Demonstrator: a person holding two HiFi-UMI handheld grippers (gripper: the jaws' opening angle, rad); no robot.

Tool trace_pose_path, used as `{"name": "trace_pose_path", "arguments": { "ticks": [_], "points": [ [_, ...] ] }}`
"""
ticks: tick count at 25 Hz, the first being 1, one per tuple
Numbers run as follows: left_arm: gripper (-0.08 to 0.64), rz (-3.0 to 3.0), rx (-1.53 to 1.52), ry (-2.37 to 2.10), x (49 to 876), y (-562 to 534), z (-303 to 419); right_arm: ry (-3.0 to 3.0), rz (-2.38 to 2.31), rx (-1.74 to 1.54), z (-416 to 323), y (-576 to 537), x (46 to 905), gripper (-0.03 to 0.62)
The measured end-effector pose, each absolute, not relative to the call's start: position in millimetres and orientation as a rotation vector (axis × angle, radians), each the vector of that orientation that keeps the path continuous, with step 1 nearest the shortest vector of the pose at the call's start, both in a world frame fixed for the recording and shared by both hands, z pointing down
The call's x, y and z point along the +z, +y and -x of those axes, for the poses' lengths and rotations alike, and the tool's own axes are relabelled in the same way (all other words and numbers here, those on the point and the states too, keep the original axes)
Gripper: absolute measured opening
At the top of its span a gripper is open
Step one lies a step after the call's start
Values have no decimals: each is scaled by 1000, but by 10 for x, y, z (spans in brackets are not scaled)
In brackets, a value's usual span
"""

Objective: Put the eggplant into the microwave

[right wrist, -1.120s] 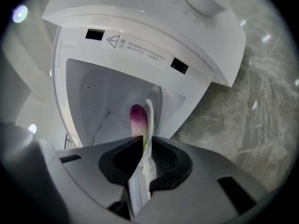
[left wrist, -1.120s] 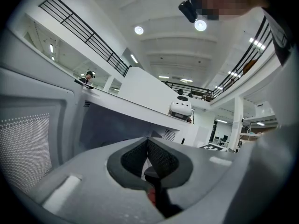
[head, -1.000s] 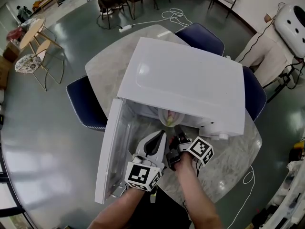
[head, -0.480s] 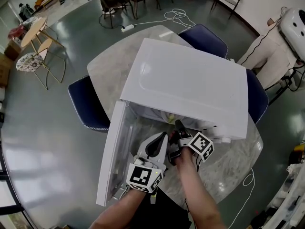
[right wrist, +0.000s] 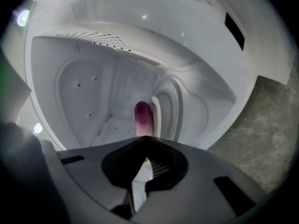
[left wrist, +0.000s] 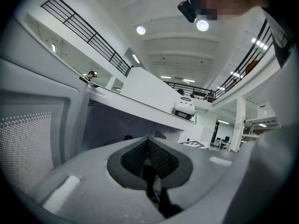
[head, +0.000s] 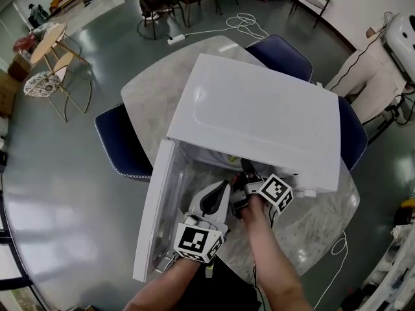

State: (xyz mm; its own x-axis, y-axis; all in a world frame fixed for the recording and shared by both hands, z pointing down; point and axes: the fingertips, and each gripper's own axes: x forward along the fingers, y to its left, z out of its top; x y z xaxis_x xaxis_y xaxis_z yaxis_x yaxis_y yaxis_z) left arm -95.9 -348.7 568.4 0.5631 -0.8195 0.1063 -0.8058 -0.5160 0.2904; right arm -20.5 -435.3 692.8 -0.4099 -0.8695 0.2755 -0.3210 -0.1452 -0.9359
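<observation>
Reaching into the open cavity of the white box-shaped microwave (head: pixel 259 115), the right claw (right wrist: pixel 147 138) carries the purple, finger-shaped eggplant (right wrist: pixel 143 118), which sticks out just past its tips. The jaws are pressed together. A small greenish bit sits in the gap behind them, so I judge that the right claw is clenched on the thin stem end of the eggplant. The eggplant is inside the cavity, just beside the round white turntable plate (right wrist: pixel 172 110).

The left claw (left wrist: pixel 147 140) is clenched too, with nothing between its jaws. It waits in front of the opening, near the white microwave door (head: pixel 155 212), which hangs open to the left over the edge of the grey marble counter (head: pixel 149 89).

By my judgement the task is almost done: the door is open and the eggplant is within the walls. What is left is to set it down, let it go and draw the right claw out.

From the head view the top of the microwave covers the eggplant. I cannot tell whether the eggplant touches the plate or the cavity floor. The exact place of the grip is hidden behind the jaws.
</observation>
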Motion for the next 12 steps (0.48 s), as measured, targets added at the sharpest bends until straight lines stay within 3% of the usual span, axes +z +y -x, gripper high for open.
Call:
{"name": "trace_pose_path", "arguments": {
  "ticks": [12],
  "points": [
    [8, -2466, -25, -1320, 5631, -3371, 863, 1851, 1346, -1498, 180, -4007, 6608, 2]
  ]
}}
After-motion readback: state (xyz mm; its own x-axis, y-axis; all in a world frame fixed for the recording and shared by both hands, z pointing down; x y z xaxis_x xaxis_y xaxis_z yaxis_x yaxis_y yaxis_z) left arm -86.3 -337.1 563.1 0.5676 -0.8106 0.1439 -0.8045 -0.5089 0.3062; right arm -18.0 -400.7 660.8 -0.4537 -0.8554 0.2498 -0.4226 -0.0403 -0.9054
